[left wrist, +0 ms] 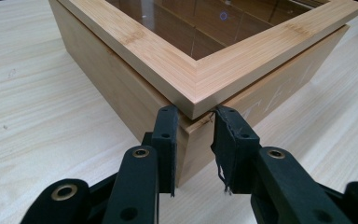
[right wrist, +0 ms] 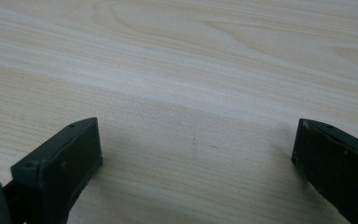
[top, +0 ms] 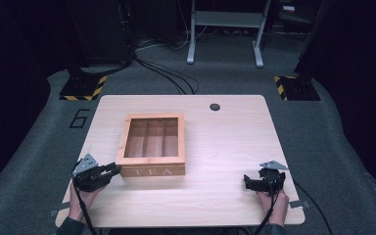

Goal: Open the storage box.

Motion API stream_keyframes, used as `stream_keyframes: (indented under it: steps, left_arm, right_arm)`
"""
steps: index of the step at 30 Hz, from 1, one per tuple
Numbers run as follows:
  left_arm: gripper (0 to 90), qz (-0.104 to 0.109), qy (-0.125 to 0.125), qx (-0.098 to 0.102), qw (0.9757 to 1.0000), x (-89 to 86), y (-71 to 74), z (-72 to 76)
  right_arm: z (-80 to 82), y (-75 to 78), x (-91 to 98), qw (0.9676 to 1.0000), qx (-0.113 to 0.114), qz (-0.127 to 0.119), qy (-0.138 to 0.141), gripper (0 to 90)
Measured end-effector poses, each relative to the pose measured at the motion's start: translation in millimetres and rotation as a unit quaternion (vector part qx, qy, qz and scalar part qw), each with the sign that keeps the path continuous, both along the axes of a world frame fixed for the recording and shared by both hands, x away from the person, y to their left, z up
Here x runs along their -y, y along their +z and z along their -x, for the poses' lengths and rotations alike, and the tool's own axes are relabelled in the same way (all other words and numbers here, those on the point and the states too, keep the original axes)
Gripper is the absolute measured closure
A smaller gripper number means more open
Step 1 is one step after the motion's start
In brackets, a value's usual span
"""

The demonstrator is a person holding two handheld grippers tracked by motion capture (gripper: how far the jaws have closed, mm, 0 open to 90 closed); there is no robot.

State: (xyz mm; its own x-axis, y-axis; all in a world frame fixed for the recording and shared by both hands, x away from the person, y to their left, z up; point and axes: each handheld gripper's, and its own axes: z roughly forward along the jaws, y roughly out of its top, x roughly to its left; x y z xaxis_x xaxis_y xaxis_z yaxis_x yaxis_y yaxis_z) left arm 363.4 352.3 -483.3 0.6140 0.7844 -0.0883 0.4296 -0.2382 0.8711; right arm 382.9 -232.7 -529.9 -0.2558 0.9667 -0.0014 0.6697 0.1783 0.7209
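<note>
High view: the tea box (top: 152, 144) sits left of centre on the table (top: 235, 142), lid down. The left gripper (top: 111, 169) meets its near left corner; the right gripper (top: 247, 182) rests well apart.

Left gripper view: the jaws clench the box's corner (left wrist: 191, 135) under the lid (left wrist: 205, 79), likely to steady it.

Right gripper view: the jaws gape over bare wood, released.

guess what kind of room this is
Probably a lab or recording studio: a lone wooden table on grey carpet, hazard-striped stand bases, floor cables and dark surroundings.
</note>
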Motion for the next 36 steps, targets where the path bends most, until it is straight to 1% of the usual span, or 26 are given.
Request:
stream_keyframes:
  steps: [2,3,4,6,7,8,9,10,13,14,15,16,18,19,22,23,24,27,32,33,36]
  left_arm:
    - [70.2,0.002,0.002,0.005,1.0,-0.1,0.7,-1.4]
    - [70.3,0.001,0.004,0.01,0.9999,-0.2,1.3,-2.2]
    - [70.2,0.003,0.004,0.01,0.9999,-0.5,2.3,-2.9]
    - [70.3,0.003,0.004,0.014,0.9999,-1.0,3.6,-5.1]
    - [70.2,0.006,0.007,0.017,0.9998,-0.6,3.7,-6.6]
    - [70.1,0.003,0.004,0.016,0.9999,-1.4,4.6,-7.2]
    - [70.1,0.008,0.008,0.019,0.9998,-0.9,4.5,-8.2]
    - [70.1,0.006,0.006,0.02,0.9998,-1.2,4.6,-9.3]
    - [70.1,0.011,0.006,0.023,0.9997,-2.3,5.0,-11.5]
    - [70.2,0.015,0.009,0.029,0.9994,-1.6,4.7,-12.1]
    - [70.2,0.013,0.004,0.025,0.9996,-2.1,6.0,-12.6]
    - [70.2,0.013,0.004,0.025,0.9996,-2.2,6.6,-13.4]
    - [70.3,0.016,0.005,0.032,0.9994,-1.4,7.4,-15.0]
    - [70.6,0.014,0.001,0.029,0.9995,-1.7,8.7,-15.8]
    - [71.8,0.022,0.003,0.033,0.9992,-1.3,11.3,-18.1]
    - [72.4,0.019,0.001,0.033,0.9993,-1.2,12.9,-18.7]
    - [72.9,0.019,0.002,0.038,0.9991,-1.1,14.0,-19.4]
    - [74.8,0.019,0.002,0.041,0.999,-1.1,18.7,-21.7]
    - [75.2,0.023,0.0,0.041,0.9989,-0.7,25.2,-26.9]
    - [75.2,0.019,-0.004,0.042,0.9989,-1.5,27.3,-28.0]
    - [75.3,0.021,-0.005,0.042,0.9989,-1.4,31.9,-31.1]
  right_arm:
    - [0.0,0.0,0.0,1.0,0.0,0.0,0.0,0.9]
    - [0.2,0.1,-0.2,1.0,-0.001,-0.001,-0.001,0.9]
    - [0.0,0.0,0.0,1.0,0.0,0.0,0.0,0.9]
    - [0.0,0.0,0.0,1.0,0.0,0.0,0.0,0.9]
    - [0.0,0.0,0.0,1.0,0.0,0.0,0.0,0.9]
    - [0.0,0.0,0.0,1.0,0.0,0.0,0.0,0.9]
    - [0.0,0.0,0.0,1.0,0.0,0.0,0.0,0.9]
    - [0.0,0.0,0.0,1.0,0.0,0.0,0.0,0.9]
    - [0.0,0.0,0.0,1.0,0.0,0.0,0.0,0.9]
    - [0.0,0.0,0.0,1.0,0.0,0.0,0.0,0.9]
    - [0.0,0.0,0.0,1.0,0.0,0.0,0.0,0.9]
    - [0.0,0.0,0.0,1.0,0.0,0.0,0.0,0.9]
    - [0.0,0.0,0.0,1.0,0.0,0.0,0.0,0.9]
    - [0.0,0.0,0.0,1.0,0.0,0.0,0.0,0.9]
    - [0.0,0.0,0.0,1.0,0.0,0.0,0.0,0.9]
    - [-0.1,0.0,0.1,1.0,0.0,0.0,0.0,0.9]
    - [0.0,0.0,0.1,1.0,0.0,0.0,0.0,0.9]
    - [-0.1,0.0,0.1,1.0,0.0,0.0,0.001,0.9]
    - [-0.1,0.0,0.1,1.0,0.0,0.0,0.001,0.9]
    - [-0.1,0.0,0.1,1.0,-0.001,-0.001,0.001,0.9]
    - [-0.1,0.0,0.1,1.0,-0.001,-0.001,0.001,0.9]
